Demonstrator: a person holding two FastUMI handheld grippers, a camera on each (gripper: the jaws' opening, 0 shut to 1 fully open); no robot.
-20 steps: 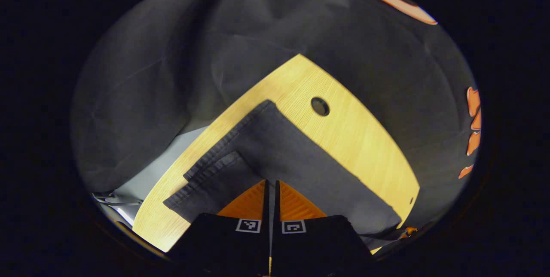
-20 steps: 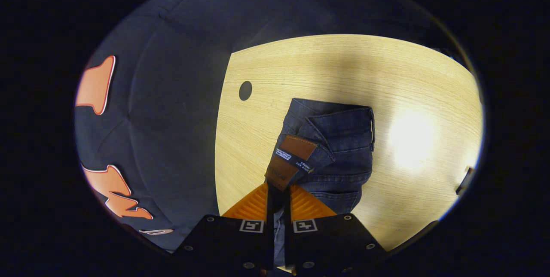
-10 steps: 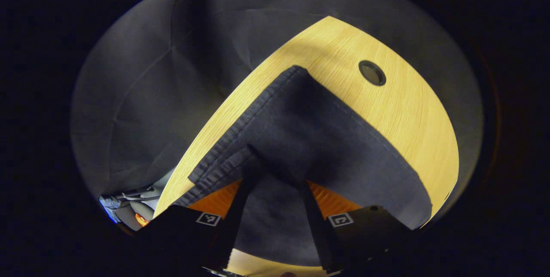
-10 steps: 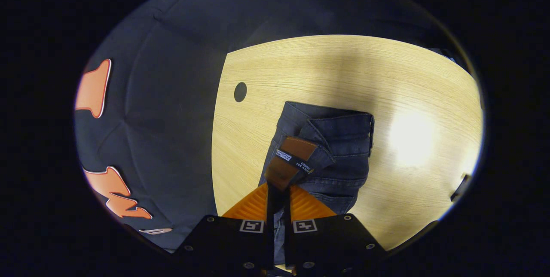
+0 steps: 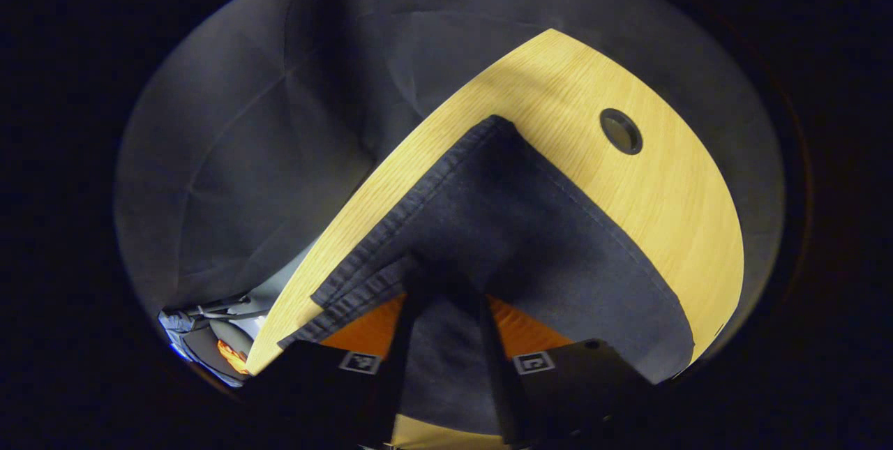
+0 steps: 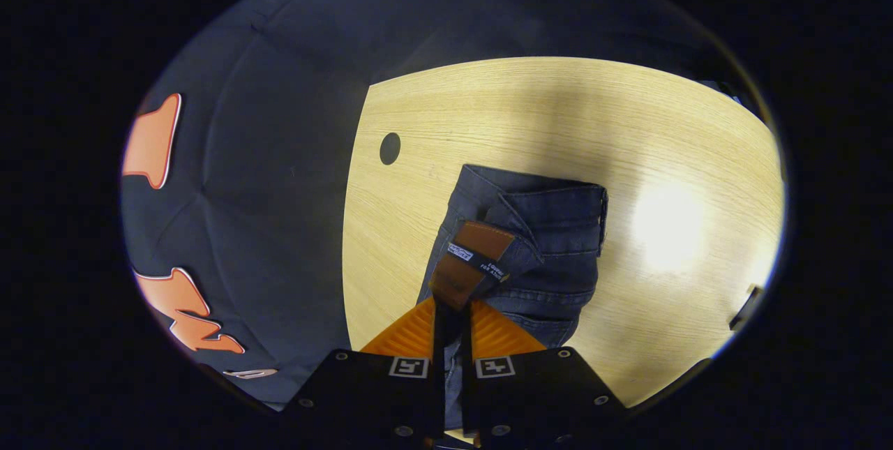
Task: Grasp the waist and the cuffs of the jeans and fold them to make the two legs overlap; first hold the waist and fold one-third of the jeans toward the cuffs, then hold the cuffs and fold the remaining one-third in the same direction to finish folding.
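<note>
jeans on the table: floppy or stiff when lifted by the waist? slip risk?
Likely floppy: the jeans buckle into soft folds at the waistband beside the right gripper, so the rest should drape. Probably heavyish; layered denim and thick hemmed cuffs lie near the left gripper. Slip seems unlikely, the weave looking coarse.

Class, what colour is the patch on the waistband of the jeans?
Brown: the patch on the blue jeans shows best in the right gripper view.

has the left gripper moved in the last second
Yes. The left gripper, shut a second ago, now stands open around the jeans, closer to the cuffs, and the table hole slid up-right.
</note>
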